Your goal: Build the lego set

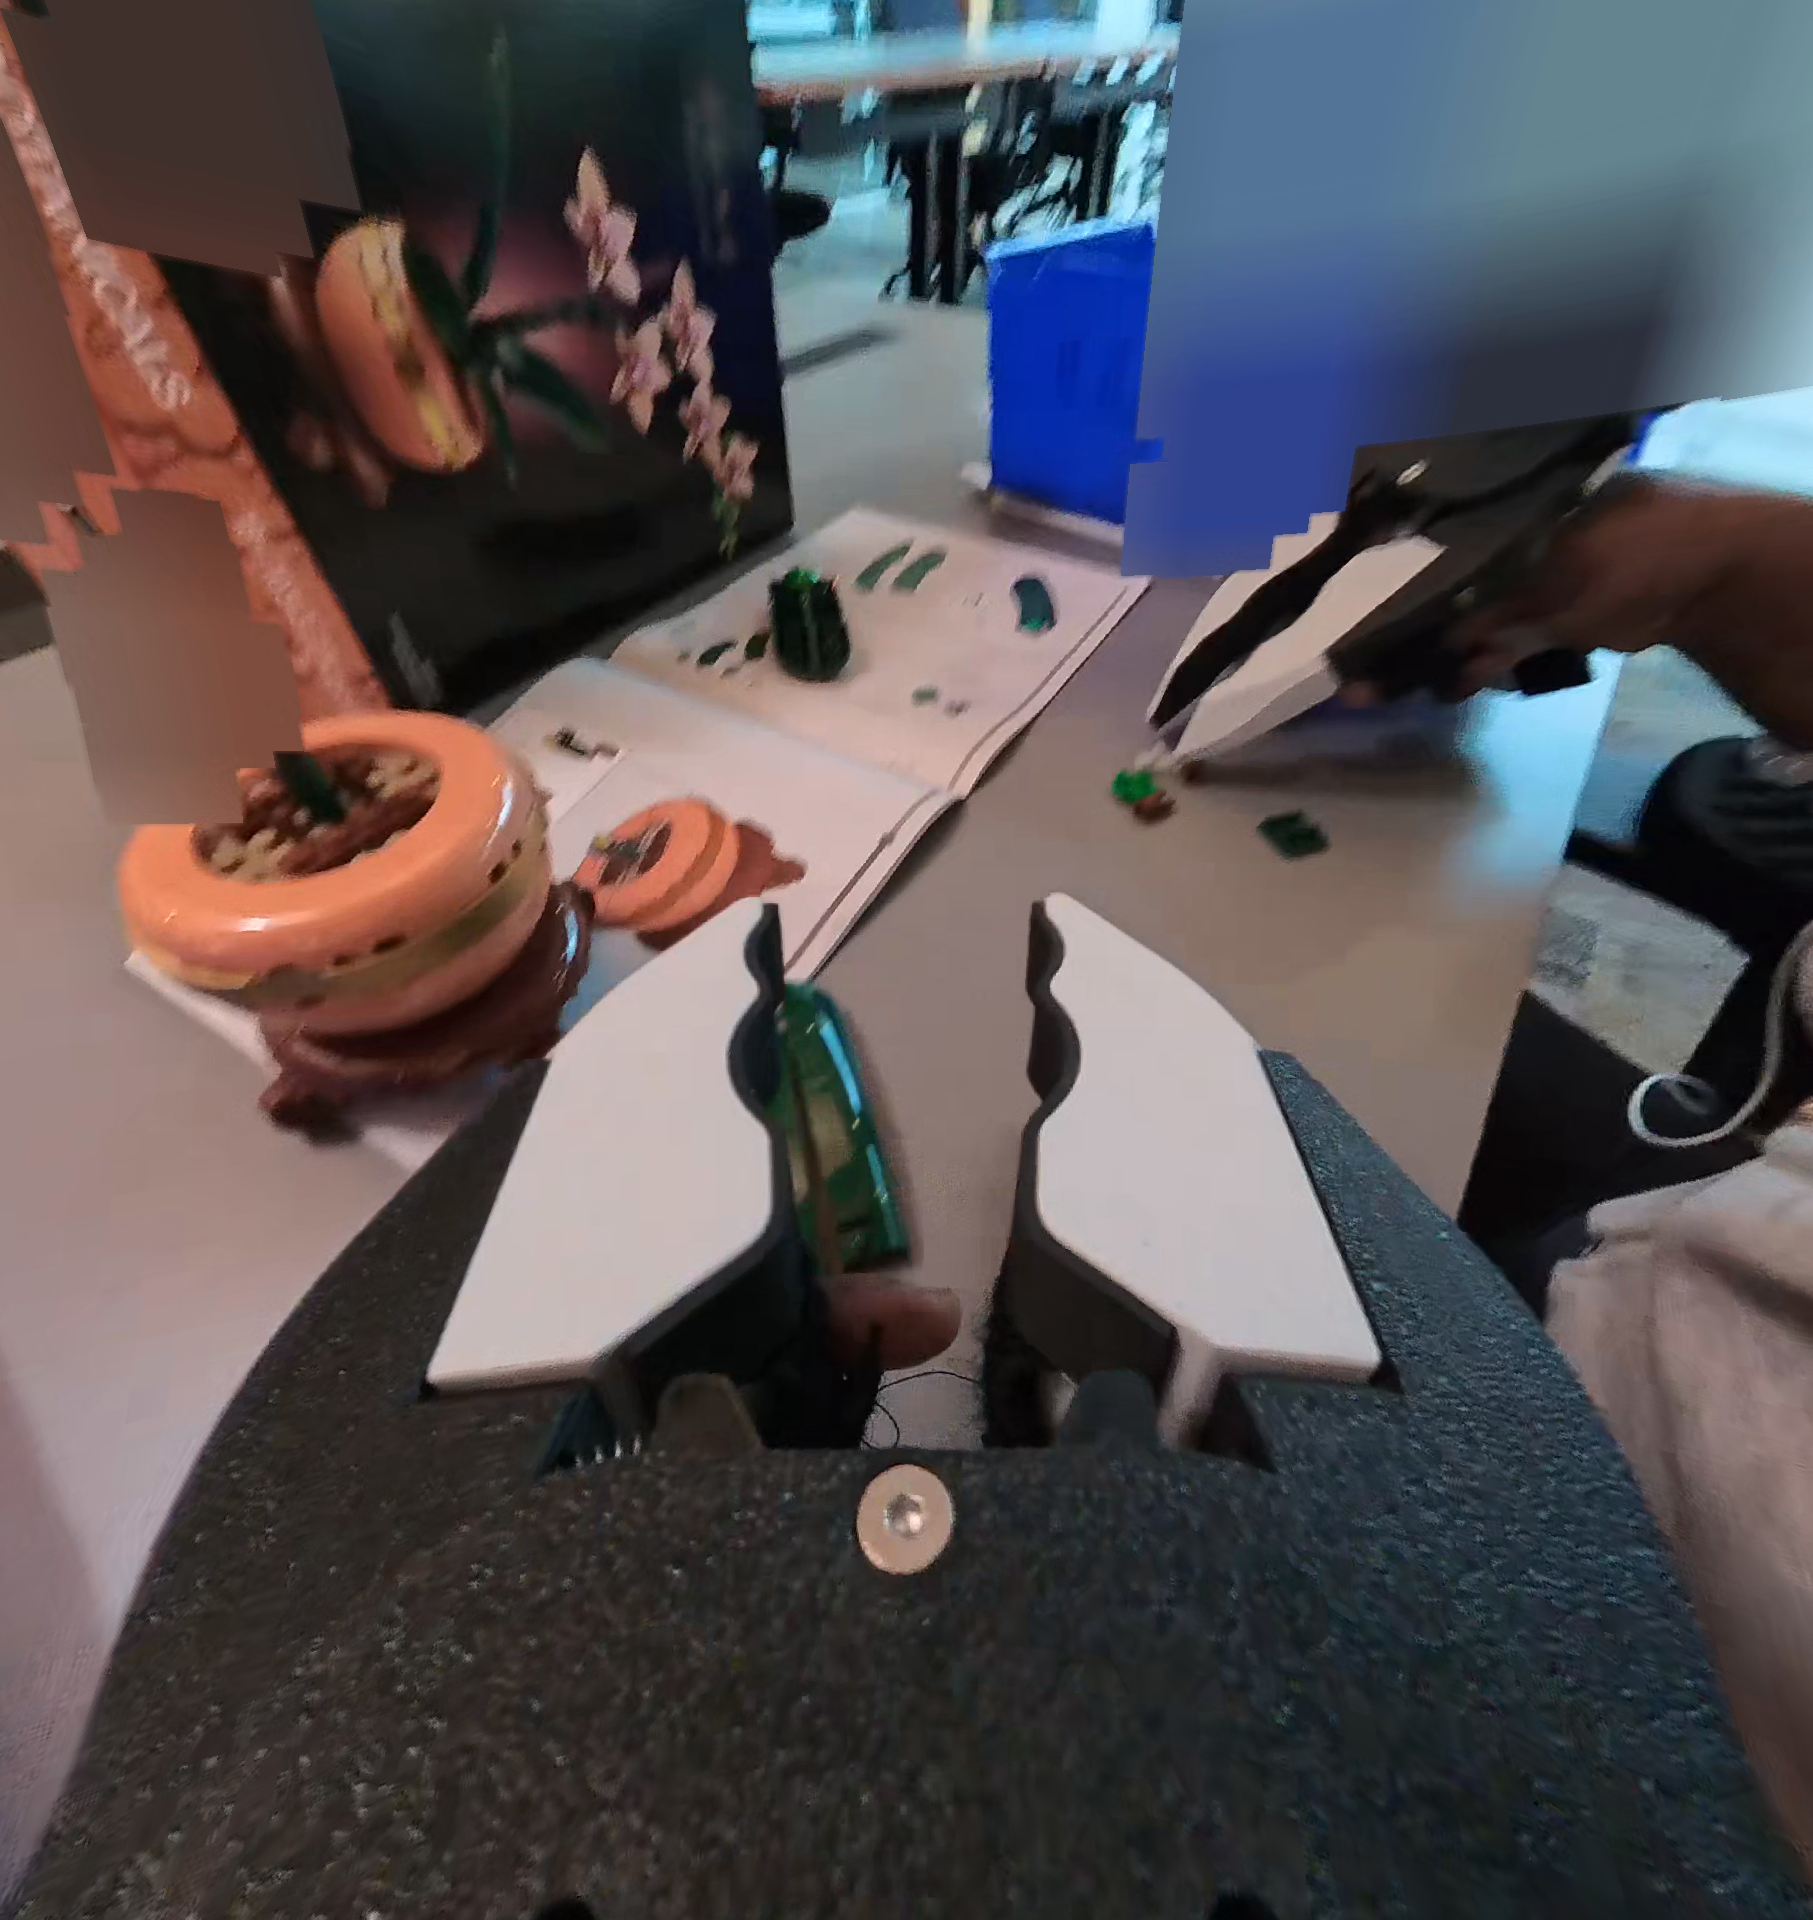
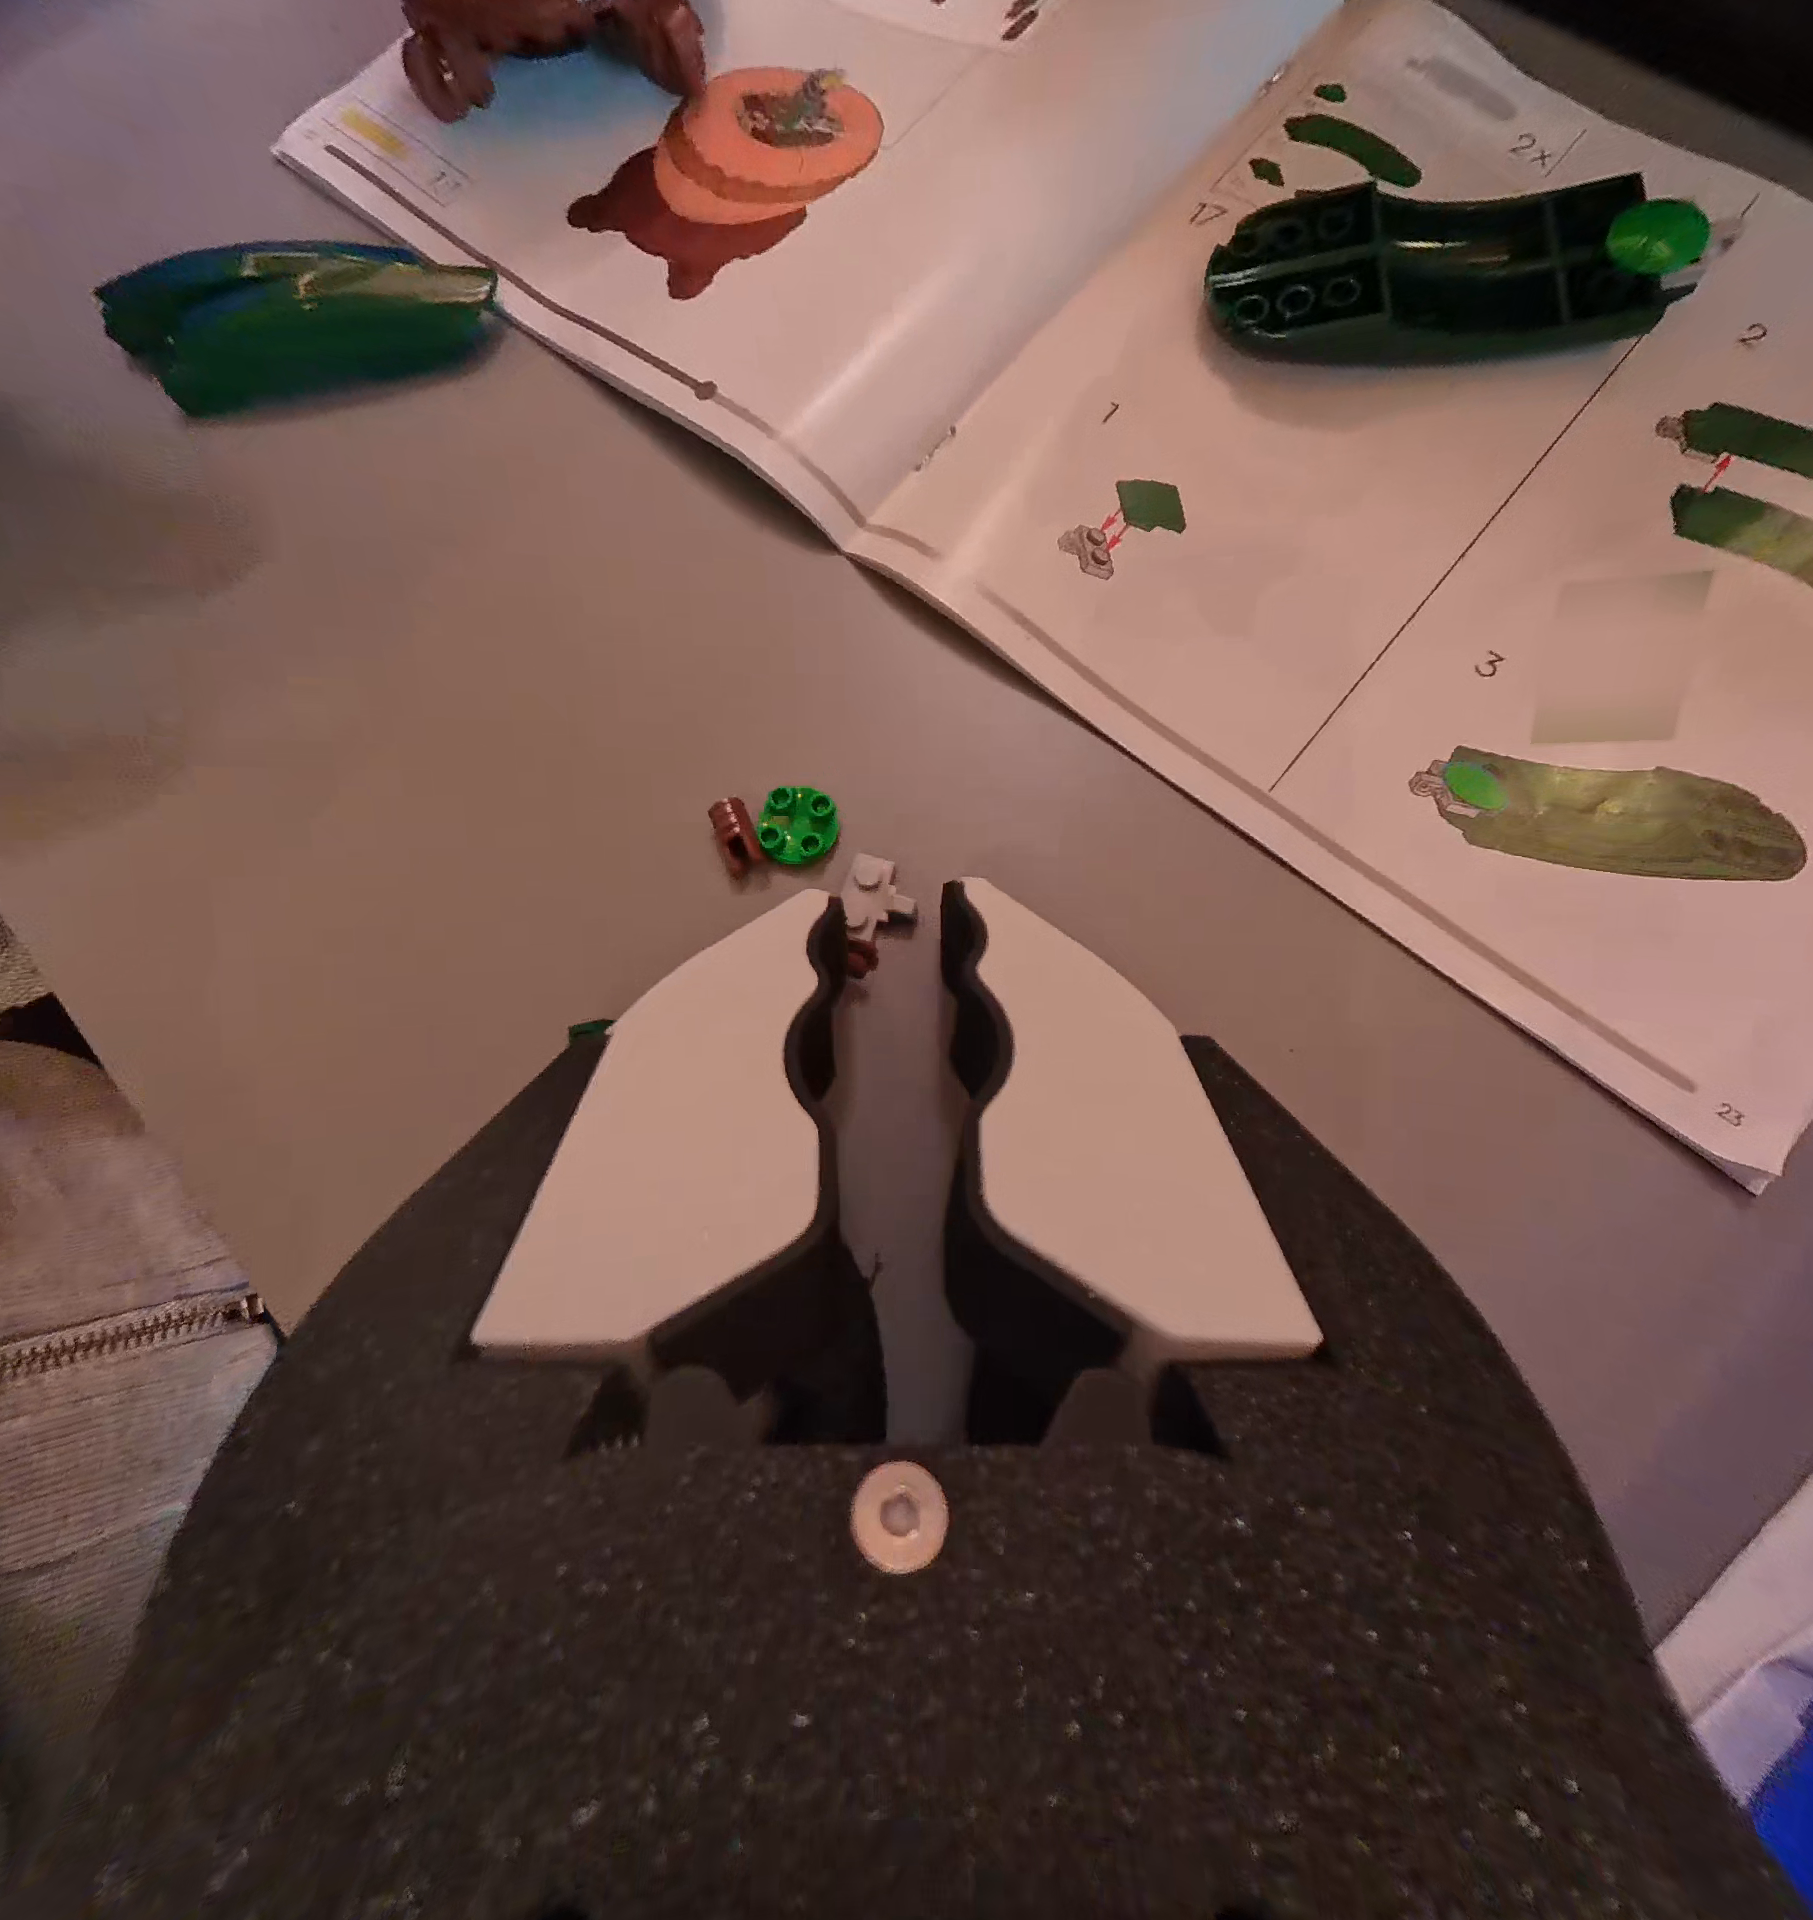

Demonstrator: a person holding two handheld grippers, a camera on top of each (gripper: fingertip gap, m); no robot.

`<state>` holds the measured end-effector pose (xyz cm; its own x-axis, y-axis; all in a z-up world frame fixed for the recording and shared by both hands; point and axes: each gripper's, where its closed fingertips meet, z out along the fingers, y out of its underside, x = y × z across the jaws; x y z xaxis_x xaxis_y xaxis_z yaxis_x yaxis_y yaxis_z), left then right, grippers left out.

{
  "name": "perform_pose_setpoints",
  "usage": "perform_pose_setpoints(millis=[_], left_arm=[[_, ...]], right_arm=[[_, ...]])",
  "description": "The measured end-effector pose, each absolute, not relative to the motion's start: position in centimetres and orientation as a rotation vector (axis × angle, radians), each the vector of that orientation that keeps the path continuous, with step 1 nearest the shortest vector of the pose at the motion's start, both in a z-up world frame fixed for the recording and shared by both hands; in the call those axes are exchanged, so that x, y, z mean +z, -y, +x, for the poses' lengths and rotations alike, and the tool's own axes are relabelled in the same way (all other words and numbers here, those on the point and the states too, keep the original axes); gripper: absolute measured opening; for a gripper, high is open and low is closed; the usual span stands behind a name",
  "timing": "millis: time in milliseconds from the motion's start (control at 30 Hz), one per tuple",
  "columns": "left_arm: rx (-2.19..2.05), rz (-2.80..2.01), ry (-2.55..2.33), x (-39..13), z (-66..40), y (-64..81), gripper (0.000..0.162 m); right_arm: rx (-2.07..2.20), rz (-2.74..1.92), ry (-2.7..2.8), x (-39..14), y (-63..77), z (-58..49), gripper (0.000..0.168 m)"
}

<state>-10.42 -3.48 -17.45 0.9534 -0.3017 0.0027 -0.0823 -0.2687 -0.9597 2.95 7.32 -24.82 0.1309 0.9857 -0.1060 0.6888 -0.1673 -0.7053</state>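
My left gripper (image 1: 902,914) is open and low over the grey table (image 1: 1245,935). A long green leaf piece (image 1: 834,1132) lies between its fingers, close against the left finger; the right finger is clear of it. The same leaf shows in the right wrist view (image 2: 299,312). My right gripper (image 2: 891,899) is narrowly open with its tips at the table. A small grey hinge piece (image 2: 876,894) sits at the tips, touching the left finger only. A round bright green plate (image 2: 798,826) and a brown clip (image 2: 730,831) lie just ahead. The right gripper (image 1: 1297,644) also shows far right in the left wrist view.
An orange flower pot model (image 1: 341,894) stands left on the open instruction booklet (image 1: 850,748). A dark green leaf assembly (image 2: 1442,270) rests on the booklet (image 2: 1089,364). The set's box (image 1: 528,364) stands behind. A small green piece (image 1: 1291,831) lies near the table's right edge. Across from one pair of fingers to the other is roughly 20 cm.
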Motion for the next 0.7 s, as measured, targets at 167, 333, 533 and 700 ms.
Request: perform_pose_setpoints(millis=[167, 333, 533, 700], left_arm=[[-0.373, -1.74, -0.314, -16.6, -8.4, 2.7, 0.043], [-0.464, -1.686, -0.342, -16.3, -6.8, 2.5, 0.042], [-0.593, -1.65, -0.338, -16.4, -5.4, 2.1, 0.041], [-0.582, -1.478, -0.419, -14.5, -3.7, 1.9, 0.037]], right_arm=[[0.712, -1.973, 1.694, -25.3, -7.2, 2.8, 0.017], [0.674, -1.915, 1.813, -25.4, -7.1, 2.3, 0.014], [0.96, -1.595, 1.716, -22.1, -6.1, 0.4, 0.014], [1.929, -1.418, 1.405, -13.8, -1.7, -0.5, 0.014]])
